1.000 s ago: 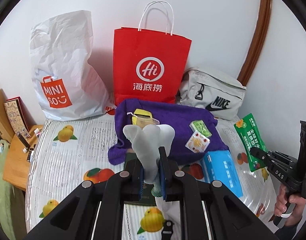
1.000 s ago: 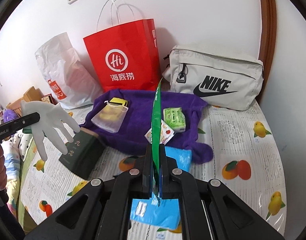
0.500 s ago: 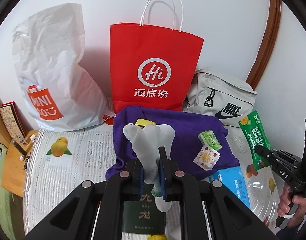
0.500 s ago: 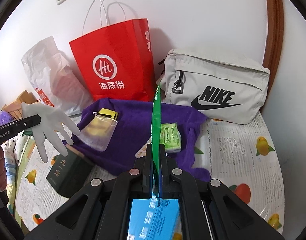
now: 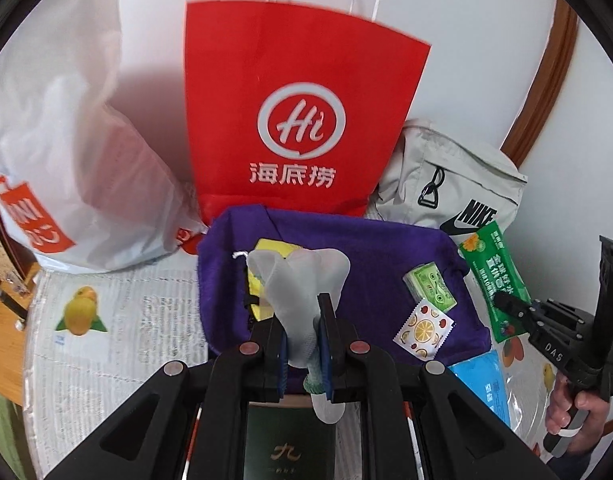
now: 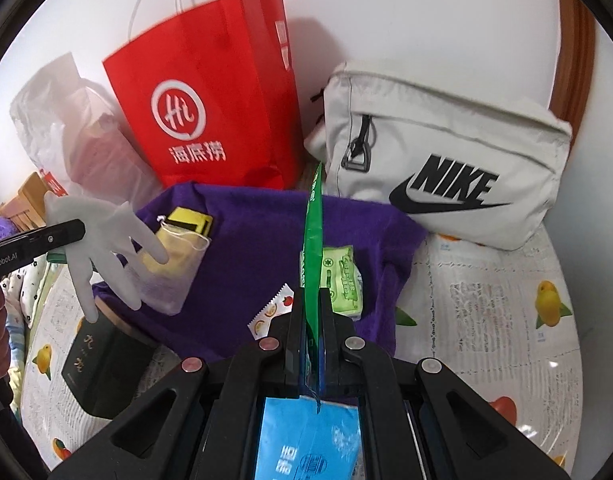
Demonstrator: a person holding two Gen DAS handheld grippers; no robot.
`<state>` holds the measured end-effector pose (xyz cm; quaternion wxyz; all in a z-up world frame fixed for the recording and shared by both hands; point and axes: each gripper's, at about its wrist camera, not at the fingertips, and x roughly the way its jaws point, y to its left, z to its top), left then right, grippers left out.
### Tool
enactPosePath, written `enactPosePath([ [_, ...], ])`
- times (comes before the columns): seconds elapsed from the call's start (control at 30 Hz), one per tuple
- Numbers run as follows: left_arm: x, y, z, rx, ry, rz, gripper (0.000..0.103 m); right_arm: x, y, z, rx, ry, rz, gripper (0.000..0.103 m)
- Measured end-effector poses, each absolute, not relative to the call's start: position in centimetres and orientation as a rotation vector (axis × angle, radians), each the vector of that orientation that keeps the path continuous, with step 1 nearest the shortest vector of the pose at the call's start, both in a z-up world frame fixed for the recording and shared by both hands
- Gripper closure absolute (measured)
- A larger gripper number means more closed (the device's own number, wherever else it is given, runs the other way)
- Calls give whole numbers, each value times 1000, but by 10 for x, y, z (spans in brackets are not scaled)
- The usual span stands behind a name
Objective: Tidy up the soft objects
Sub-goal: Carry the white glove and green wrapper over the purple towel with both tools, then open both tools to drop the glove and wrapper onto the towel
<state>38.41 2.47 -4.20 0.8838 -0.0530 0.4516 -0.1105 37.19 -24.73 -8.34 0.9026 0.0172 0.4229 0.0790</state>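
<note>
White wall backs a fruit-printed desk (image 6: pixel 486 300) where a red paper bag (image 5: pixel 298 120), a white plastic bag (image 5: pixel 66 152) and a grey pouch (image 6: pixel 446 168) stand in a row, likely as destinations; what they hold cannot be seen; a purple cloth (image 6: pixel 246 248) carries small packets and a mesh pouch (image 6: pixel 178 256) with a yellow item inside; the left claw (image 5: pixel 304 344) pinches a white glove (image 5: pixel 298 284); the right claw (image 6: pixel 312 320) is pressed onto a green packet (image 6: pixel 312 240), both held above the cloth, apparently for bagging.
</note>
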Motion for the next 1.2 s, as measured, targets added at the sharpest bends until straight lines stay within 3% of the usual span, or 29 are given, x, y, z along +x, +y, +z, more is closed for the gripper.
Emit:
enactPosePath([
  [0.9, 462, -29, -98, -44, 1065, -304, 90, 436, -238, -142, 20, 1061, 205, 94],
  [0.97, 463, -27, -101, -48, 1076, -302, 87, 439, -240, -144, 27, 1070, 213, 88],
  [1.1, 461, -25, -101, -27, 1066, -292, 67, 441, -243, -144, 29, 1059, 207, 69],
  [1.17, 459, -24, -100, -12, 1064, -279, 54, 440, -244, -140, 29, 1039, 206, 57],
  [1.2, 458, -24, -98, -6, 1060, -269, 46, 439, -244, -137, 31, 1031, 209, 57],
])
